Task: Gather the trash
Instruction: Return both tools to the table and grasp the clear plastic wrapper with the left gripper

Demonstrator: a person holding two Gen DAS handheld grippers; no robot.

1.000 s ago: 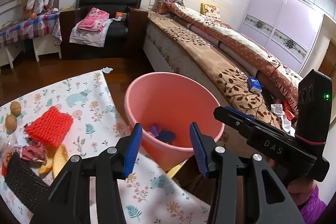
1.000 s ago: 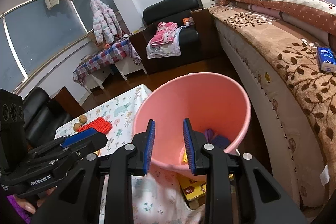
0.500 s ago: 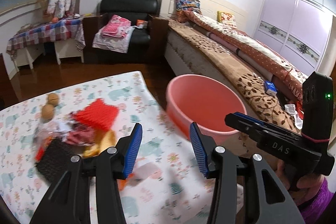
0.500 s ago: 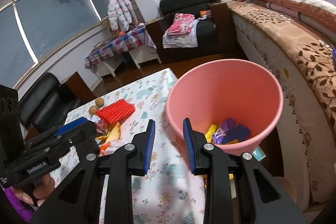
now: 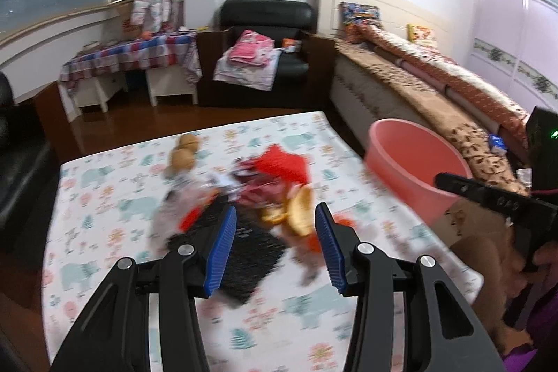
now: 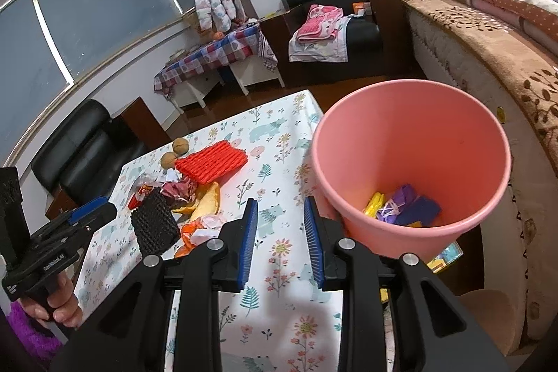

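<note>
A trash pile lies on the floral tablecloth (image 6: 279, 253): red foam net (image 6: 209, 162) (image 5: 282, 162), black foam net (image 6: 153, 225) (image 5: 247, 253), orange peel (image 6: 205, 201) (image 5: 300, 211), crumpled wrappers (image 6: 178, 190) and two walnuts (image 6: 174, 152) (image 5: 183, 152). The pink bucket (image 6: 411, 162) (image 5: 415, 162) stands off the table's right edge and holds yellow, purple and blue scraps (image 6: 401, 208). My left gripper (image 5: 277, 246) (image 6: 92, 213) hangs open above the pile, with nothing between its pads. The right gripper (image 6: 280, 243) (image 5: 450, 182) is open and empty over bare cloth, just left of the bucket.
A bed (image 6: 488, 33) runs along the right behind the bucket. A black armchair (image 6: 331, 9) with folded clothes stands at the back, a checked-cloth table (image 6: 216, 54) to its left. A black sofa (image 6: 80, 145) borders the table's far-left side. The left wrist view is motion-blurred.
My left gripper has swung away from the bucket leftward, over the trash pile. The right gripper has shifted left too, from over the bucket to over the cloth. Both jaws keep their width.
</note>
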